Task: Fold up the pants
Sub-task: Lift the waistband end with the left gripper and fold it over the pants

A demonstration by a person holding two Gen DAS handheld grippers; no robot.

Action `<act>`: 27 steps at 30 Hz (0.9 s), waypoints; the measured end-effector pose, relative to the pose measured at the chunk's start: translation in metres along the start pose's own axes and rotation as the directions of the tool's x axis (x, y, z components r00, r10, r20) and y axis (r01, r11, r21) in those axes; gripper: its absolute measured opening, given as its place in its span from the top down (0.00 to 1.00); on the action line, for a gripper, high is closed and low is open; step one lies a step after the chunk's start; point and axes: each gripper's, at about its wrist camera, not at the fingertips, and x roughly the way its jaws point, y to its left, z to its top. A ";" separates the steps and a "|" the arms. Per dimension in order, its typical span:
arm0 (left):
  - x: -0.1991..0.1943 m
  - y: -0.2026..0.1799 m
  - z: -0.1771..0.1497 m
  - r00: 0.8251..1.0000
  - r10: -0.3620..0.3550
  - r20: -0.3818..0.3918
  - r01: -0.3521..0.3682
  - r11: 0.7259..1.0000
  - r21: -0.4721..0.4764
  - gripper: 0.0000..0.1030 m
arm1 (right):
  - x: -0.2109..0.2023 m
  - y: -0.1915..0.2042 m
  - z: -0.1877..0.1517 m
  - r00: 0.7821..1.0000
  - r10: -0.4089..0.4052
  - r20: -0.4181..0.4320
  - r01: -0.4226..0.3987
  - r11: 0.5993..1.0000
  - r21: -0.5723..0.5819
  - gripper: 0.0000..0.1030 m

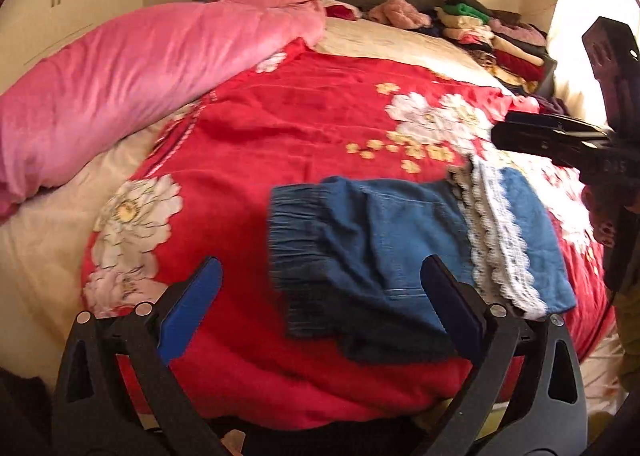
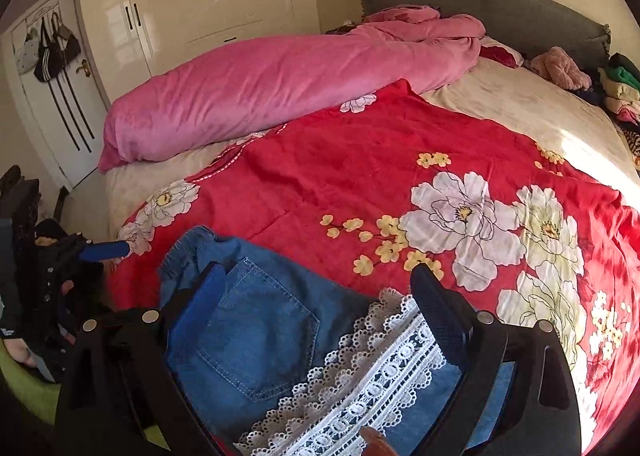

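Spread across the bed, a red quilt with white flowers (image 1: 304,128) gives a flat, soft folding surface. On its near edge lie the blue denim pants with white lace hems (image 2: 260,328), already doubled so the lace sits over the seat, likely for a compact stack. The right gripper (image 2: 320,316) hovers over them, jaws spread; the left gripper (image 1: 324,296) is spread too, empty. Beyond, a pink rolled duvet (image 2: 280,96). Lower fold layers are hidden under the grippers.
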 end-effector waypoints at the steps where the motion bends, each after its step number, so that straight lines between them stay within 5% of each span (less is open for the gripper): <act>1: 0.000 0.006 -0.001 1.000 -0.001 -0.004 0.001 1.000 -0.016 0.09 | 0.003 0.003 0.001 1.000 0.004 -0.005 -0.004 1.000 -0.009 0.10; 14: 0.036 0.021 -0.017 0.988 -0.123 -0.092 0.117 0.990 -0.074 0.10 | 0.071 0.044 0.019 0.983 0.095 -0.156 -0.112 0.988 -0.106 0.10; 21: 0.055 0.025 -0.026 0.958 -0.240 -0.158 0.222 0.967 -0.121 0.39 | 0.117 0.071 0.024 0.949 0.152 -0.274 -0.199 0.968 -0.152 0.10; 27: 0.057 0.028 -0.030 0.948 -0.271 -0.164 0.247 0.957 -0.151 0.39 | 0.150 0.086 0.019 0.921 0.170 -0.350 -0.242 0.954 -0.174 0.11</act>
